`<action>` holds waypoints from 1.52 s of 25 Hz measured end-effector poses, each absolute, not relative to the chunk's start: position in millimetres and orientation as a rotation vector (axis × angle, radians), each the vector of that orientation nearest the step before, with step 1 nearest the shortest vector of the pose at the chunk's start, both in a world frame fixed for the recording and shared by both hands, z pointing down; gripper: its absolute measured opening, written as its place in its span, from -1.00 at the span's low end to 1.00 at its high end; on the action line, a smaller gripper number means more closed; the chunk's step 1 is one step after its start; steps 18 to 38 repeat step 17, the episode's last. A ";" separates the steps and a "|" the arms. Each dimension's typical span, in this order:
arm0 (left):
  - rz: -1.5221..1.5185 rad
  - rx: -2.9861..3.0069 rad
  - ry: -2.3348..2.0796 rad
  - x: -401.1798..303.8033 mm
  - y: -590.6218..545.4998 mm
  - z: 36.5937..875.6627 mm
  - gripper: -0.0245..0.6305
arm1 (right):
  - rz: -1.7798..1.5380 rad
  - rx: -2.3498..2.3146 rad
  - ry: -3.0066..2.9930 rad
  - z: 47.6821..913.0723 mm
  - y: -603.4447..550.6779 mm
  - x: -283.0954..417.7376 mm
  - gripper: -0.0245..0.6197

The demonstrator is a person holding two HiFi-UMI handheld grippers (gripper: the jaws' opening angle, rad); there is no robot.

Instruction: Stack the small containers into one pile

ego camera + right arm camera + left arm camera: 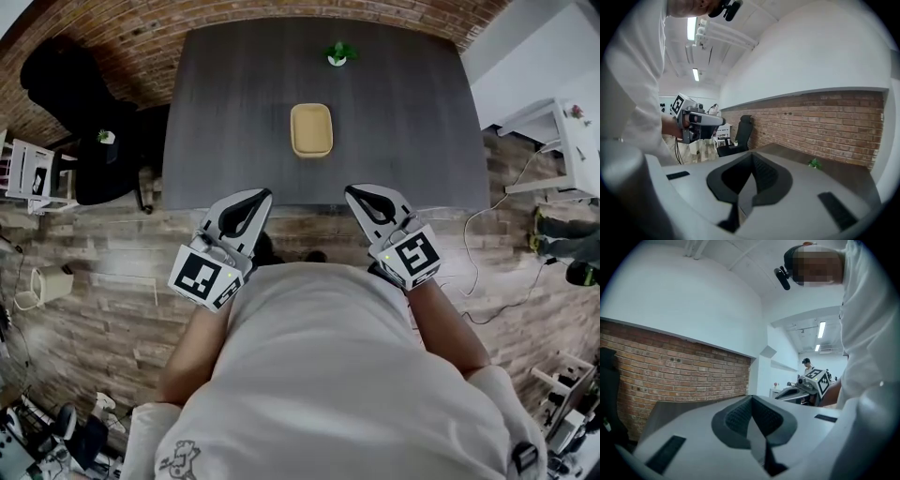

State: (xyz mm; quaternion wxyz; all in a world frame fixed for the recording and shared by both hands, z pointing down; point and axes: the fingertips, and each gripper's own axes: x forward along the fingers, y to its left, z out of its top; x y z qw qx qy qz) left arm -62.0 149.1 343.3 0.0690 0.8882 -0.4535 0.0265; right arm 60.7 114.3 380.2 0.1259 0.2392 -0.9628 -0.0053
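While both hand-held tools hang off the near edge of the surface, the stock reads as follows.

Item: dark grey wood-grain rectangular table (234,112).

Item: pale yellow rounded-rectangular container (311,129), about the centre of the surface, well apart from every edge. It shows from above as one outline; how many are nested in it cannot be told.

Item: small green plant in a white pot (337,54), at the middle of the far edge.

Item: left gripper (256,197), grey with a marker cube, just short of the near edge, jaws pressed together with nothing between them.

Item: right gripper (356,193), same make, beside it and apart from it, jaws likewise together and empty.

Item: black office chair (84,122), off the far left corner, beside a red brick wall (820,126).

Item: person's white shirt (328,375), filling the foreground of the head view.
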 end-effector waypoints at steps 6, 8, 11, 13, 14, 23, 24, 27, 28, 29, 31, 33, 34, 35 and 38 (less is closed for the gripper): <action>0.075 2.652 -1.406 -45.5 168.0 341.2 -0.89 | -0.012 0.692 -2.824 376.2 129.7 79.6 -0.91; 0.079 2.653 -1.414 -41.7 172.1 340.3 -0.89 | -0.012 0.696 -2.831 374.4 133.5 84.6 -0.91; 0.069 2.655 -1.419 -34.0 176.7 338.6 -0.89 | -0.009 0.701 -2.836 373.9 138.1 93.5 -0.91; 0.062 2.653 -1.422 -30.0 178.1 337.6 -0.89 | -0.006 0.704 -2.836 374.0 140.2 98.1 -0.91; 0.059 2.652 -1.423 -28.5 178.7 337.0 -0.89 | -0.005 0.706 -2.836 373.9 141.4 99.7 -0.91; 0.052 2.650 -1.425 -24.6 180.6 335.4 -0.89 | -0.002 0.707 -2.838 373.7 145.2 103.4 -0.91; 0.052 2.650 -1.425 -24.6 180.6 335.4 -0.89 | -0.002 0.707 -2.838 373.7 145.2 103.4 -0.91; 0.052 2.650 -1.425 -24.6 180.6 335.4 -0.89 | -0.002 0.707 -2.838 373.7 145.2 103.4 -0.91; 0.052 2.650 -1.425 -24.6 180.6 335.4 -0.89 | -0.002 0.707 -2.838 373.7 145.2 103.4 -0.91; 0.052 2.650 -1.425 -24.6 180.6 335.4 -0.89 | -0.002 0.707 -2.838 373.7 145.2 103.4 -0.91; 0.052 2.650 -1.425 -24.6 180.6 335.4 -0.89 | -0.002 0.707 -2.838 373.7 145.2 103.4 -0.91; 0.052 2.650 -1.425 -24.6 180.6 335.4 -0.89 | -0.002 0.707 -2.838 373.7 145.2 103.4 -0.91; 0.052 2.650 -1.425 -24.6 180.6 335.4 -0.89 | -0.002 0.707 -2.838 373.7 145.2 103.4 -0.91; 0.052 2.650 -1.425 -24.6 180.6 335.4 -0.89 | -0.002 0.707 -2.838 373.7 145.2 103.4 -0.91; 0.052 2.650 -1.425 -24.6 180.6 335.4 -0.89 | -0.002 0.707 -2.838 373.7 145.2 103.4 -0.91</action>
